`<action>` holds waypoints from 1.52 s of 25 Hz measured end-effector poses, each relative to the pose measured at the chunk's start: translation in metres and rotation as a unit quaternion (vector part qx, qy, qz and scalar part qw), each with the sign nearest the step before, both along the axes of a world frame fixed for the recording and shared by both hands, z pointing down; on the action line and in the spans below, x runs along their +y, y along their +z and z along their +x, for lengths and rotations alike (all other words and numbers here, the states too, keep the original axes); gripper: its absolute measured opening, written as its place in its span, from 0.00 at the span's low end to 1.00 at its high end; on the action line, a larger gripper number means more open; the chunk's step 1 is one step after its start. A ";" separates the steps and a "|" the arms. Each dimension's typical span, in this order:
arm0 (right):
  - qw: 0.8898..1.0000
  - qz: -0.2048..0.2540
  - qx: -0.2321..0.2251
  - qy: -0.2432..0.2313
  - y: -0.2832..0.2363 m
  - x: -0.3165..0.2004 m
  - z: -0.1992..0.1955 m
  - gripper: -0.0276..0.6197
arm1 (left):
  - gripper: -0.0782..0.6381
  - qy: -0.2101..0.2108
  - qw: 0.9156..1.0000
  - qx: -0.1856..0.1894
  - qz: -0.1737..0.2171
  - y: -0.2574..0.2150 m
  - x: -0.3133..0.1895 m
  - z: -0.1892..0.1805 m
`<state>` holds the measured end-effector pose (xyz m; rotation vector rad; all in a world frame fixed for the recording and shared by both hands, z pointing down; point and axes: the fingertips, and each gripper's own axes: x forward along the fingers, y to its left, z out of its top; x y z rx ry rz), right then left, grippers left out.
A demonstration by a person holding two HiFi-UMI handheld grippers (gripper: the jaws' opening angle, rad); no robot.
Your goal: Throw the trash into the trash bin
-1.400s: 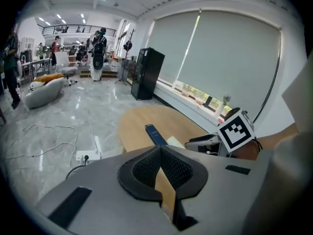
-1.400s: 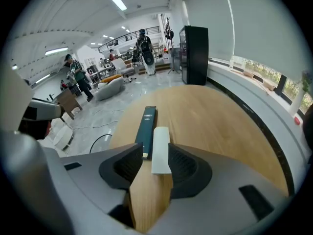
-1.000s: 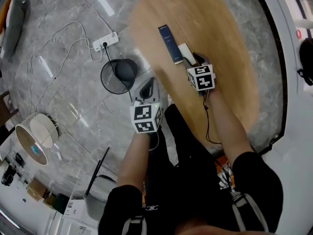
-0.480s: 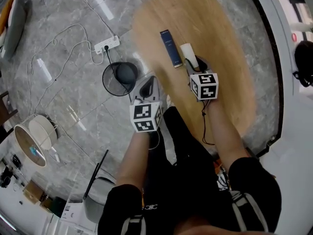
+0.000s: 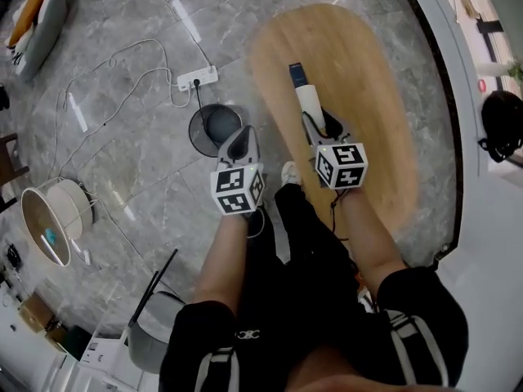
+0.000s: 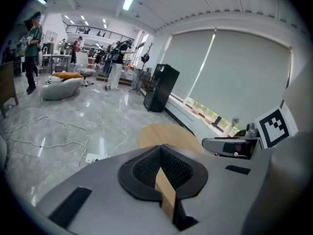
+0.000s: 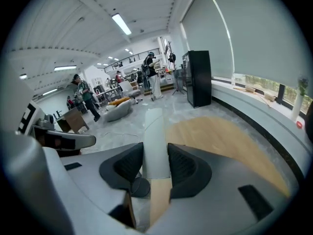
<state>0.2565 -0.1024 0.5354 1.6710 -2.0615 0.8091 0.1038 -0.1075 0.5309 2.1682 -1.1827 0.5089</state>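
My right gripper (image 5: 317, 121) is shut on a white tube-shaped piece of trash (image 5: 309, 100) and holds it up over the oval wooden table (image 5: 384, 121). In the right gripper view the white tube (image 7: 155, 141) sticks out forward between both pads of the right gripper (image 7: 155, 153). The black mesh trash bin (image 5: 214, 129) stands on the floor left of the table. My left gripper (image 5: 243, 134) hovers just right of the bin's rim. In the left gripper view the left gripper (image 6: 161, 153) has its pads together at the tips with nothing between them.
A dark blue box (image 5: 297, 74) lies on the table just beyond the tube. A white power strip (image 5: 198, 78) with trailing cables lies on the grey floor behind the bin. A round white lamp (image 5: 45, 223) stands at far left. People stand in the distance.
Both grippers have risen. The right one lifted the white tube off the table, away from the blue box, which stayed put. The left gripper still hovers beside the bin.
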 end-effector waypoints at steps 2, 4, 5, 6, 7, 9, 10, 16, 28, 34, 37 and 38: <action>1.000 0.002 -0.007 -0.025 -0.011 -0.002 -0.030 0.28 | 0.13 -0.017 1.000 0.001 0.005 -0.011 -0.002 -0.026; 0.999 0.003 -0.016 -0.049 -0.019 -0.005 -0.063 0.28 | 0.13 -0.033 0.999 -0.001 0.008 -0.018 -0.001 -0.054; 0.998 0.002 -0.020 -0.060 -0.021 -0.006 -0.079 0.28 | 0.13 -0.043 0.999 -0.004 0.008 -0.019 -0.001 -0.069; 0.997 0.002 -0.023 -0.071 -0.021 -0.008 -0.095 0.28 | 0.13 -0.053 0.999 -0.006 0.008 -0.018 0.000 -0.084; 0.996 0.000 -0.026 -0.081 -0.018 -0.009 -0.110 0.28 | 0.13 -0.064 0.998 -0.009 0.006 -0.016 0.000 -0.100; 0.995 -0.009 -0.035 -0.098 -0.008 -0.013 -0.141 0.28 | 0.13 -0.083 0.996 -0.015 0.002 -0.010 0.002 -0.130; 0.994 -0.016 -0.041 -0.105 0.000 -0.015 -0.157 0.28 | 0.13 -0.092 0.996 -0.018 -0.001 -0.005 0.002 -0.144; 0.987 -0.064 -0.054 -0.137 0.071 -0.022 -0.242 0.28 | 0.13 -0.127 0.991 -0.032 -0.035 0.045 0.012 -0.228; 0.972 -0.163 0.000 -0.169 0.259 -0.007 -0.331 0.28 | 0.13 -0.131 0.986 -0.043 -0.089 0.191 0.024 -0.307; 0.964 -0.201 0.037 -0.169 0.340 -0.007 -0.334 0.28 | 0.13 -0.114 0.987 -0.035 -0.105 0.245 0.024 -0.307; 0.963 -0.206 0.060 -0.162 0.365 -0.012 -0.332 0.28 | 0.13 -0.110 0.987 -0.030 -0.112 0.259 0.024 -0.307; 0.963 -0.206 0.066 -0.161 0.371 -0.012 -0.333 0.28 | 0.13 -0.109 0.987 -0.029 -0.115 0.262 0.025 -0.307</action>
